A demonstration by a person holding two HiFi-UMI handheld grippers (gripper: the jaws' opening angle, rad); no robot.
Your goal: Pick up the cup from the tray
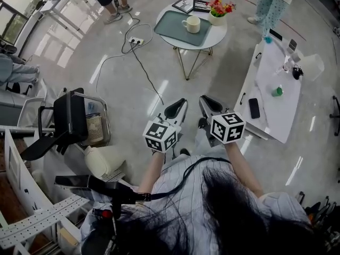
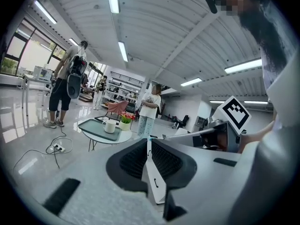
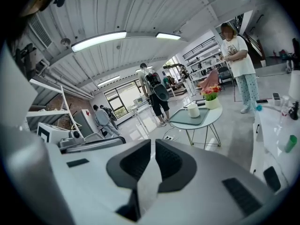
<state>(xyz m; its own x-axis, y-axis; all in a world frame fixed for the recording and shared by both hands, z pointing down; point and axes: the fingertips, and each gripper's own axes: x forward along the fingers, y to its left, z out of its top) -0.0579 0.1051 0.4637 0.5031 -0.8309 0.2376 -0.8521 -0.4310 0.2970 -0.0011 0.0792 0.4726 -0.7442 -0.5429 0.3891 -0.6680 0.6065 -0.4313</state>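
While the left gripper (image 1: 176,107) and right gripper (image 1: 211,104) are clenched empty, the cup (image 1: 192,24) stands on the tray (image 1: 172,28) well ahead, across open floor (image 1: 133,84) edged rightward by a white table (image 1: 279,116).

My head camera looked steeply down from above the left gripper (image 1: 175,110) and right gripper (image 1: 211,105). Each gripper camera looked roughly level along its own jaws. All three views shared the distant round table (image 1: 215,33).
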